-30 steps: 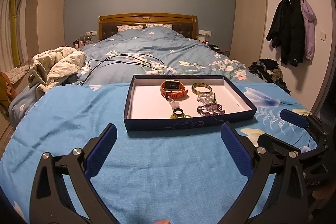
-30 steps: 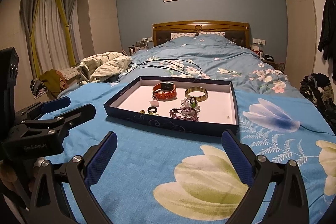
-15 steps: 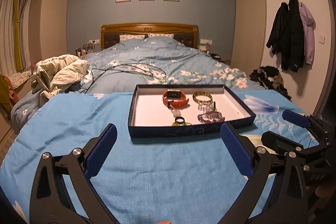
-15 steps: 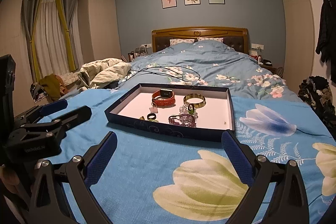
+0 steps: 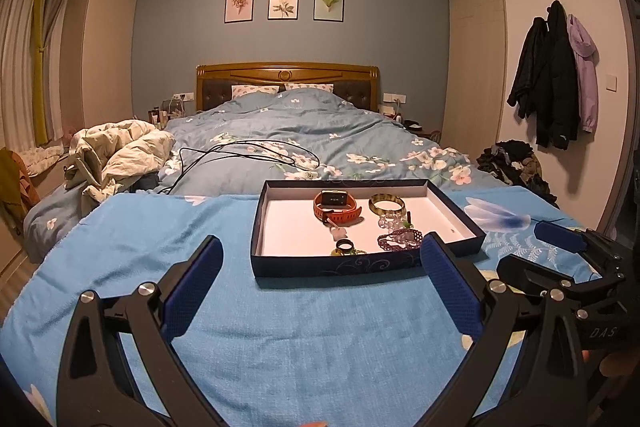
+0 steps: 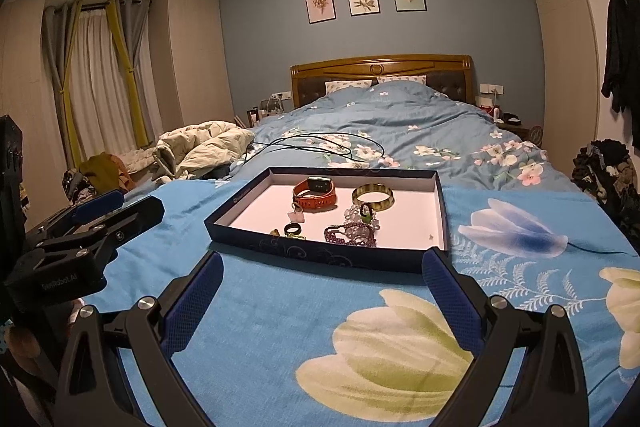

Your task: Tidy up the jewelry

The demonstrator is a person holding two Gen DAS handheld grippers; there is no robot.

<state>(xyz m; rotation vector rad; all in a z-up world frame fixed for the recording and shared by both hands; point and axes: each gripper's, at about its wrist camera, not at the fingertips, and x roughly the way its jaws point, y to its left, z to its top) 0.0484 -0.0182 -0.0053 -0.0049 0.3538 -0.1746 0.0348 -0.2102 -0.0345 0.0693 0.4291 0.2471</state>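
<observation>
Orange silicone is the brightest thing in front of you: the orange-strapped smartwatch (image 5: 335, 206) lies at the back of the shallow dark-blue cardboard tray with a white floor (image 5: 332, 264). Just beside it on the right sits the mottled green bangle (image 5: 387, 204). In front of the bangle you have a clear beaded bracelet (image 5: 390, 221), and nearer still a purple beaded bracelet (image 5: 400, 239). A pale pink pendant (image 5: 337, 233) lies below the watch, and a small dark ring (image 5: 345, 246) rests near the tray's front wall, with some yellow-green pieces beside it that are too small to tell. All the jewelry gathers in the middle and right of the tray; its left part is bare white.

The tray rests on the bright blue cloth with printed flowers (image 6: 280, 339) spread over the foot of the bed.

Your left tool (image 5: 320, 285) hovers over the cloth short of the tray, jaws spread wide and empty. Your right tool (image 6: 322, 301) is likewise wide apart, holding nothing, just short of the tray's front wall. Each shows at the edge of the other's view.

Beyond the tray, a black cable (image 5: 248, 155) loops over the floral blue duvet (image 5: 312, 131), and the wooden headboard (image 5: 288, 73) stands against the blue wall.
</observation>
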